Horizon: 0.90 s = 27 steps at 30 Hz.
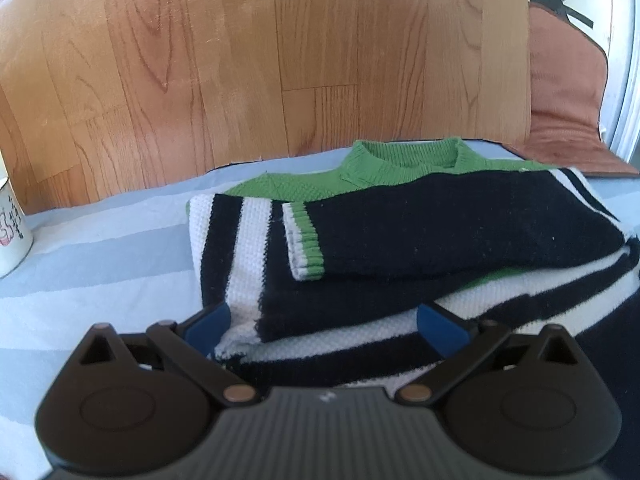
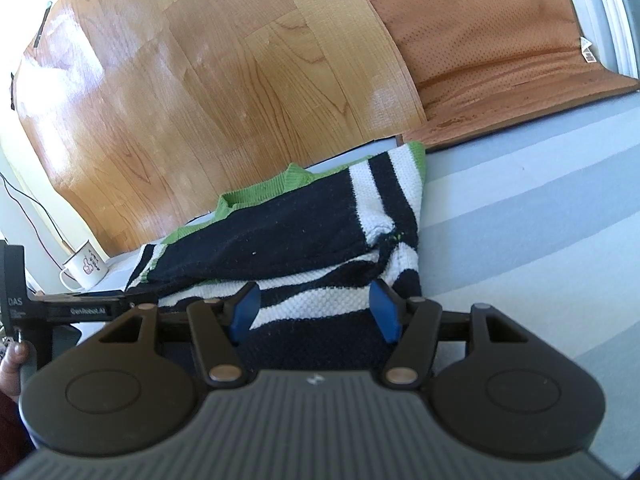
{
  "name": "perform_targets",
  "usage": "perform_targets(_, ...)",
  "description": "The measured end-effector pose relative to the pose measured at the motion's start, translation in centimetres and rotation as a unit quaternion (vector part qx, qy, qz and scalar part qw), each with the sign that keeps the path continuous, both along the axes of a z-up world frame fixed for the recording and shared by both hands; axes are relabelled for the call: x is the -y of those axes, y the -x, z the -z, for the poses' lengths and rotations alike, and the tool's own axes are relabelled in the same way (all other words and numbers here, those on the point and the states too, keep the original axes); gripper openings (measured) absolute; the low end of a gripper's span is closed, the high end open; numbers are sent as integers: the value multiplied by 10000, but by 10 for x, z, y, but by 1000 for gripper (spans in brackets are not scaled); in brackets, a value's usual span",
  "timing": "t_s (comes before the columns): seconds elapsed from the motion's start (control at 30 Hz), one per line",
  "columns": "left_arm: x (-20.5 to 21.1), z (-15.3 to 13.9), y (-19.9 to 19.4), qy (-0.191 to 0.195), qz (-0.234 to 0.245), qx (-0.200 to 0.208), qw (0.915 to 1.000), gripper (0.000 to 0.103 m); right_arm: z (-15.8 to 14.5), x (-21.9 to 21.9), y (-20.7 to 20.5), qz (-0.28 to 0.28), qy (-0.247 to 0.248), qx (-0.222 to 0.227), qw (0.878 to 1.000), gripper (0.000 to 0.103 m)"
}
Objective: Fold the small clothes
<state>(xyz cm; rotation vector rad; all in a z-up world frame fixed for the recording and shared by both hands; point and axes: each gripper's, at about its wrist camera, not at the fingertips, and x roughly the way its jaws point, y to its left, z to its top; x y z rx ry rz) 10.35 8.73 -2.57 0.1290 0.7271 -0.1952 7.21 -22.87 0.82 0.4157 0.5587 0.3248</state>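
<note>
A small knit sweater (image 1: 420,224), black and white striped with a green collar and green cuff, lies partly folded on a blue-grey striped cloth (image 1: 100,248). One sleeve is laid across the body. My left gripper (image 1: 324,324) is open, its blue pads either side of the sweater's near left hem. In the right wrist view the sweater (image 2: 288,240) lies just ahead, and my right gripper (image 2: 316,312) is open with its pads either side of the near right hem. Neither gripper pinches the fabric. The left gripper's body shows at the left of the right wrist view (image 2: 60,312).
A white enamel mug (image 2: 86,270) stands on the cloth to the left, also at the left edge of the left wrist view (image 1: 10,232). A wood-pattern board (image 1: 260,60) rises behind the sweater. A brown mat (image 2: 500,48) lies at the back right.
</note>
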Motion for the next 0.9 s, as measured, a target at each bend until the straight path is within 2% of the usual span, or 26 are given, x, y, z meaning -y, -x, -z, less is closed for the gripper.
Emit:
perform_targets(0.43,-3,0,-1,69,17,-15,10000,103,0,0,0,0,-8,-4,10000,63)
perform_targets(0.77,2,3,-1,-116,16,-30,9999,103,-1,-2,0,0,83,2,10000,63)
perform_targets(0.9,1,3,-1,-72,26,-28,10000,103,-1,-1,0,-3,65,-2,10000,63)
